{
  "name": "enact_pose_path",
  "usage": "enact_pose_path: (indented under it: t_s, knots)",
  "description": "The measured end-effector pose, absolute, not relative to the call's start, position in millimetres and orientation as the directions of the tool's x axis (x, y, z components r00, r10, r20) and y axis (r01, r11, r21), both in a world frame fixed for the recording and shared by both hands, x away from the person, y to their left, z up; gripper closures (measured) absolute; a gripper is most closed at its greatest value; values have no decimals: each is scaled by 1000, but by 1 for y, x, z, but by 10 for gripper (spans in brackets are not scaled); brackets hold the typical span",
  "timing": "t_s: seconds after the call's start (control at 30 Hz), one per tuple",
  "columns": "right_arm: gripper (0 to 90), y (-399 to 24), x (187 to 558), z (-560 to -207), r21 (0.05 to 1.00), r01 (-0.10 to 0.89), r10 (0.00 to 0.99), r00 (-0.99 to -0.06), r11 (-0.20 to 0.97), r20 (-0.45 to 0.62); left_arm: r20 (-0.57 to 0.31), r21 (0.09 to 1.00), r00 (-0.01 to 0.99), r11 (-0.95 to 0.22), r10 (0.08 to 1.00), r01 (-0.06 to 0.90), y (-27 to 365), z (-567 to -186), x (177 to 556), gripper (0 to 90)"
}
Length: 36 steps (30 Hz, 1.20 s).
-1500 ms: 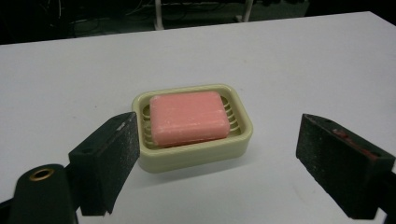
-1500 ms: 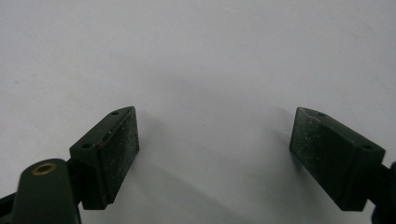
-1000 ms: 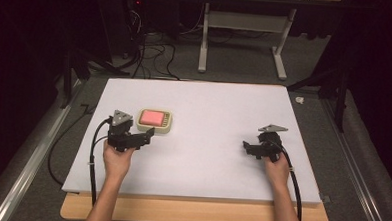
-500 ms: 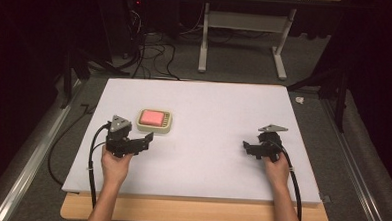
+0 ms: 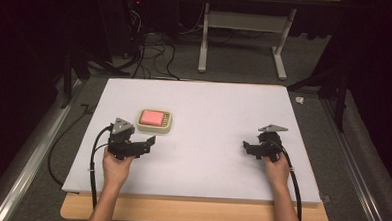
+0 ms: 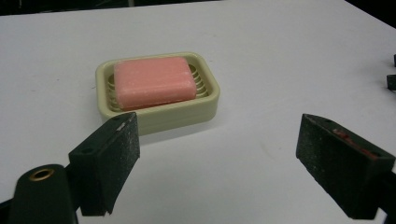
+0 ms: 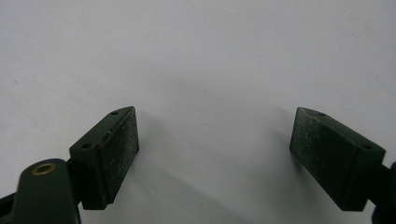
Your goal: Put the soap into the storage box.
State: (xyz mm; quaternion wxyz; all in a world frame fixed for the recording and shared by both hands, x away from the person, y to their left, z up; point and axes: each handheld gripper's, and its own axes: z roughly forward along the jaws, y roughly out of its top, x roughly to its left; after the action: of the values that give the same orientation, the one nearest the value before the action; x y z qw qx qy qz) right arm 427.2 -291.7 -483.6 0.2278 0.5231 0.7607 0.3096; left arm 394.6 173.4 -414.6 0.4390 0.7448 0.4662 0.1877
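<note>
The left hand-held gripper [image 5: 145, 143] sits low over the white bench [image 5: 223, 116], held from behind by the person's left hand [image 5: 115, 166]; its jaws stand wide apart with nothing between them, as the left gripper view [image 6: 215, 168] shows plainly, the dark padded faces turned toward one another over bare bench top. A grey three-cornered plate rides on top of it and a black cable loops away toward seven o'clock, off the bench edge. Just beyond its jaws, at about one o'clock in the high view, lies a cream soap dish [image 5: 155, 129] flat on the bench, near the jaw tips but apart from them; a pink bar of soap [image 5: 151, 117] rests inside it on the ribbed floor, lying level. In the left gripper view the dish [image 6: 154, 116] sits at about eleven o'clock from the gap, its front wall just past the left jaw, with the soap [image 6: 154, 82] filling most of it. Well apart, toward three o'clock across the bench, the right hand-held gripper [image 5: 246, 146] is held by the right hand [image 5: 276, 169], its jaws likewise spread open over bare white surface [image 7: 215, 154].
</note>
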Motion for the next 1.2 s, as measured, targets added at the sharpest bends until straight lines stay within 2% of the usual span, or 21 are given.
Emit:
enact_pose_path:
  t_s: [0.67, 1.2]
  knots:
    - [163, -292, 427, -484, 709, 655, 937, -349, 261, -23, -161, 808, 558, -216, 814, 548, 158, -432, 393, 153]
    - [161, -292, 427, -484, 709, 655, 937, -348, 261, -23, -129, 793, 582, -268, 803, 546, 142, -441, 395, 153]
